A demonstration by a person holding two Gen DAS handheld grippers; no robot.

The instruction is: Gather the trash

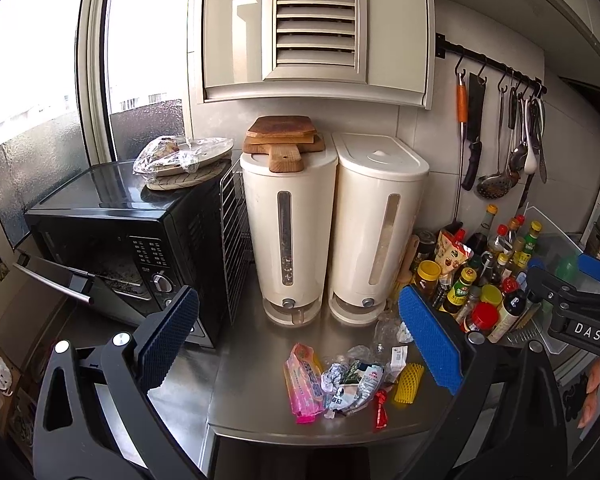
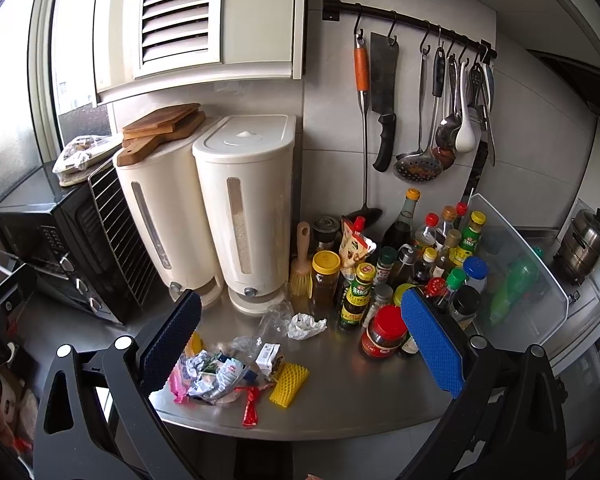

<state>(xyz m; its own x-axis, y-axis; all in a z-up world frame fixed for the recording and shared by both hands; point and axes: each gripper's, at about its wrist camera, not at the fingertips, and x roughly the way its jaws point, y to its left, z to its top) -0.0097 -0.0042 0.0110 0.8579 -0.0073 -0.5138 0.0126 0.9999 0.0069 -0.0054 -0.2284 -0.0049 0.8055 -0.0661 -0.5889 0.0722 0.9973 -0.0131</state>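
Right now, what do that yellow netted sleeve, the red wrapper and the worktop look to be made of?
Yellow sleeve: soft foam mesh, matte, with open diamond holes, probably fruit padding. Red wrapper: thin glossy plastic film, twisted and crinkled. Worktop: likely brushed stainless steel, grey with dull reflections.

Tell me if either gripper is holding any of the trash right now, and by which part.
Nothing is held. The left gripper and the right gripper are both open above the trash pile, which lies untouched on the counter.
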